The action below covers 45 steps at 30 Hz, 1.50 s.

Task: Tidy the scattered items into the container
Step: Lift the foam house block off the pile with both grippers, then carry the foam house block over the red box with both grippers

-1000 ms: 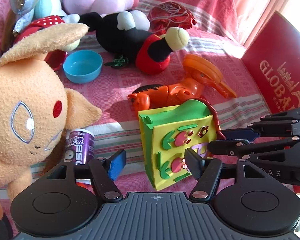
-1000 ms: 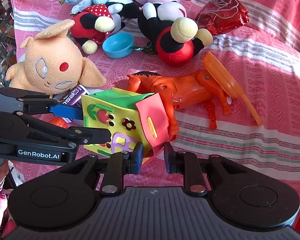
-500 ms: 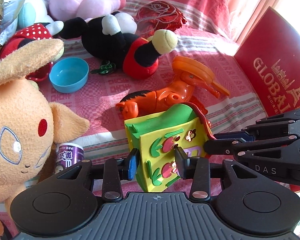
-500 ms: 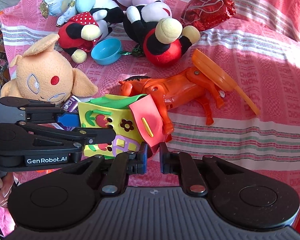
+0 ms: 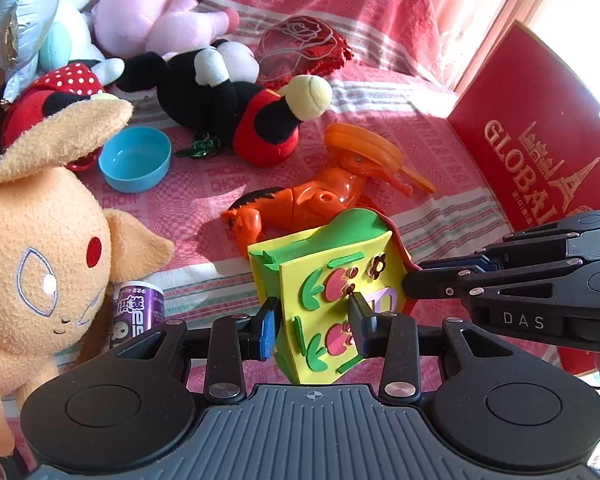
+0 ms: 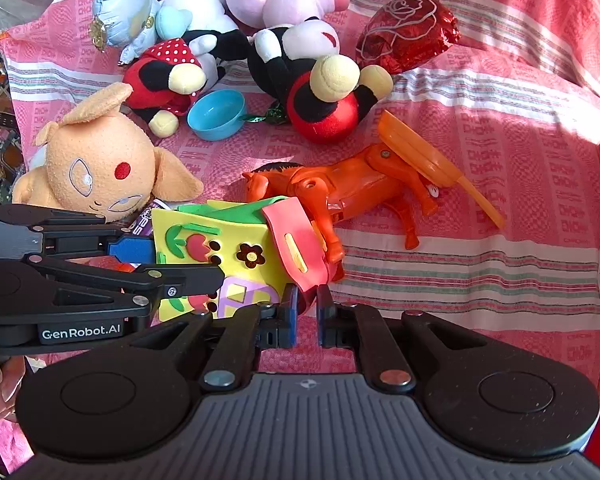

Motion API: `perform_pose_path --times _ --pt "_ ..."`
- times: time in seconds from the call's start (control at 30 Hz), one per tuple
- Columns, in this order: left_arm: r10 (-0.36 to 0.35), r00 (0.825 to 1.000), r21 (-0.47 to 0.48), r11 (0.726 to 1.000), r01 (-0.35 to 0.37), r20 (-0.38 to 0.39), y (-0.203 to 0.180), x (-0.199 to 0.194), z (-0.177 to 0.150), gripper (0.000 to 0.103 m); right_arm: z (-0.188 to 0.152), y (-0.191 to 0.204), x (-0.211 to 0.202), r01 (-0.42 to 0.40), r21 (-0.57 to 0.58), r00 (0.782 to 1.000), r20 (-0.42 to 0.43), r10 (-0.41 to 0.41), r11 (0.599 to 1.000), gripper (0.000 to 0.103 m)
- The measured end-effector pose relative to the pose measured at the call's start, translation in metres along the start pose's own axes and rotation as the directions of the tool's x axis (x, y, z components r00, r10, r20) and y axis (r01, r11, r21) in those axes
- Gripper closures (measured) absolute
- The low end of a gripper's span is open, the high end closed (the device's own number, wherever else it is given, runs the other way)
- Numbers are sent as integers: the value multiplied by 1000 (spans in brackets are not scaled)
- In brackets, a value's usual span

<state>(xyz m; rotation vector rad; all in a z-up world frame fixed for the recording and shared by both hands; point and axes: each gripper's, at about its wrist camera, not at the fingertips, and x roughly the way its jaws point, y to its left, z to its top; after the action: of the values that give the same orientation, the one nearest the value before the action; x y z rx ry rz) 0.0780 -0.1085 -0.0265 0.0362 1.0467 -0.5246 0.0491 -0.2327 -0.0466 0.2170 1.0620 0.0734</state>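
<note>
In the left wrist view, the left gripper [image 5: 314,326] has its jaws closed onto the near corner of the foam bag [image 5: 332,292], one pad on the side wall, the other on the decorated yellow front. The bag stands tilted on the pink cloth [image 5: 420,128], its green-lined mouth facing up and away. The right gripper [image 5: 414,280] reaches in from the right and meets the bag's far edge. Just behind the bag lies the orange horse [image 5: 300,204]; a purple can [image 5: 138,310] stands left of it against the tan plush [image 5: 40,256]. A blue bowl [image 5: 134,158] and a black plush [image 5: 236,112] lie further back. A red box [image 5: 540,148] walls off the right side.

In the right wrist view, the right gripper [image 6: 306,310] is nearly closed, pinching the lower edge of the bag's pink flap [image 6: 296,244]. The bag [image 6: 220,248] touches the horse [image 6: 352,188] behind. The left gripper [image 6: 188,266] straddles the bag's left edge. Bare striped cloth [image 6: 480,280] stretches to the right.
</note>
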Motion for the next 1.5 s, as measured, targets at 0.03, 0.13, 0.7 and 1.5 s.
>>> perform_pose_path --times 0.03,0.13,0.7,1.5 --pt "-2 1000 2 1000 2 0 -1 -1 -1 67 -1 1 -1 2 1 1000 3 -2 1000 93" --pt "-10 1000 7 1000 10 -2 -2 -2 -3 67 -5 1 -5 8 6 1000 9 -8 1000 93" --pt "-87 996 75 994 85 25 -33 -8 -4 70 -26 -9 -37 85 79 995 53 -89 993 94" --pt "-328 916 473 860 189 231 -255 -99 104 69 -35 -105 -262 205 282 852 420 -313 937 94"
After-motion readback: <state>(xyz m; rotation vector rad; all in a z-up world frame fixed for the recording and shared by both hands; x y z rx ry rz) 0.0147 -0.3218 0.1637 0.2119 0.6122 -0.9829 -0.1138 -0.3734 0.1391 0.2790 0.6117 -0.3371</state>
